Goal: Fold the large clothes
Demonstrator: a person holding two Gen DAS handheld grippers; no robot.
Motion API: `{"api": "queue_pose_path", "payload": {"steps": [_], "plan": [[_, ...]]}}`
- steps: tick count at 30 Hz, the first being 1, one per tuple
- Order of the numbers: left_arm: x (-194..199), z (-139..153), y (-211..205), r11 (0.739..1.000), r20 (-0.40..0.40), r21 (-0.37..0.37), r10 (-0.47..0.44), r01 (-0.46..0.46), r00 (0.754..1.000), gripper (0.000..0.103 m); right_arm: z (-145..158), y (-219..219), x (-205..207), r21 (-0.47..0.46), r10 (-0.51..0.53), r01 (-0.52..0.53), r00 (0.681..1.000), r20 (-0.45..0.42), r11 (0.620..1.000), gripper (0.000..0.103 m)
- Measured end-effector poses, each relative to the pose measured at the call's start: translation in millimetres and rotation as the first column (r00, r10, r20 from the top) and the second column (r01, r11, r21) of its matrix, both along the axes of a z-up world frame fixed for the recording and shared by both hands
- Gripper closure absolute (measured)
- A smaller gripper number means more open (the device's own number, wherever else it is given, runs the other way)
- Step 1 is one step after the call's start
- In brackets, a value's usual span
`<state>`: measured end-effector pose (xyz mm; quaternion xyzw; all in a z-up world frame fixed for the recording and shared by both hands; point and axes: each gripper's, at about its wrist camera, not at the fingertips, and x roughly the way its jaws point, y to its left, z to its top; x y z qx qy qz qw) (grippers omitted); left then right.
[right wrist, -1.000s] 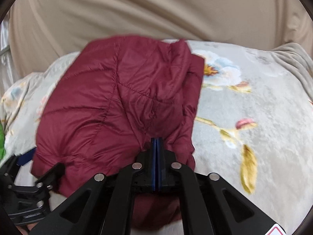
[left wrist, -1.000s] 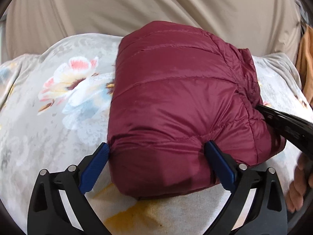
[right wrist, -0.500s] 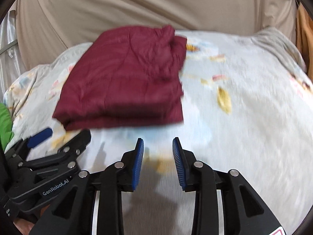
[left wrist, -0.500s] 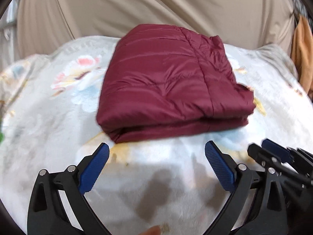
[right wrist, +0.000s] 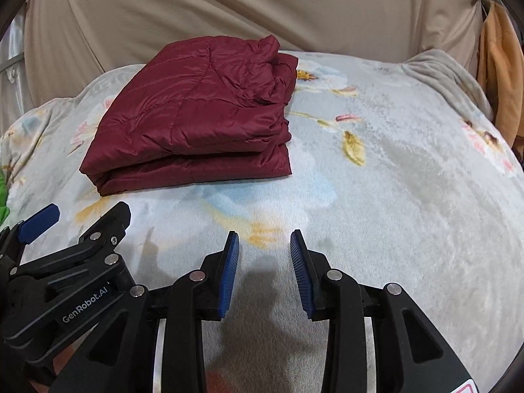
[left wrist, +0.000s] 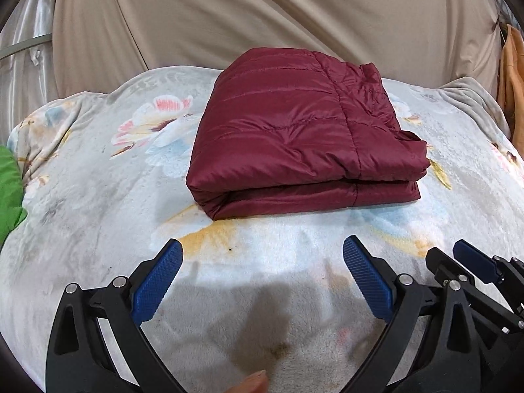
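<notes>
Maroon quilted jacket (left wrist: 294,137) folded into a thick rectangle, lying on a floral blanket (left wrist: 98,196) over what looks like a bed, toward the far middle, beige drape (left wrist: 262,16) behind. Rounded fold edge facing the cameras, looser layered edges and bunched collar on the right side. Green cloth (left wrist: 9,196) at far left edge, orange garment (right wrist: 497,82) hanging at right.

Left claw (left wrist: 262,271) wide open, nothing between the pads, hovering over bare blanket just short of the jacket. Right claw (right wrist: 263,262) partly open, jaws having just been opening, nothing between them, also over bare blanket and clear of the jacket. Both claws side by side, near each other, neither touching the jacket. Fingertip (left wrist: 252,381) visible at bottom of left view.

Fold looks done or near done; judged a finished bundle, released.

Handling: puffy, padded, light, very soft, no stiffness. Shell shiny and likely slick, so layers liable to slide apart and the bundle to spring open if lifted by one layer only. Best hold judged at the thick near fold edge, pinching all layers together, one claw toward each near corner. Right side poor for gripping: loose stacked edges, collar bunch, likely to peel open. Wide jaw opening needed to get around the full thickness; right claw looks too narrow for that as it stands. Squashes under pressure, nothing fragile.
</notes>
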<state>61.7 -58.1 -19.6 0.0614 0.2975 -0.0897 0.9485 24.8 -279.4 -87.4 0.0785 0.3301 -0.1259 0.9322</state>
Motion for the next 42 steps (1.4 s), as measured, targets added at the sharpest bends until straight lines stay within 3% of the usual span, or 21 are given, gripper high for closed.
{"api": "queue_pose_path", "payload": {"steps": [17,42], "plan": [[-0.5,-1.4,-5.2,0.999,0.015,0.049,0.011,-0.011,1.0,0.009,-0.8,-0.1,-0.5,-0.014,-0.019,0.019,1.0,0.003,1.0,0.066],[-0.8,-2.6,-3.0,0.999,0.017,0.043,0.019,-0.02,1.0,0.01,-0.6,2.9,-1.0,-0.049,-0.02,0.02,1.0,0.008,0.999,0.066]]}}
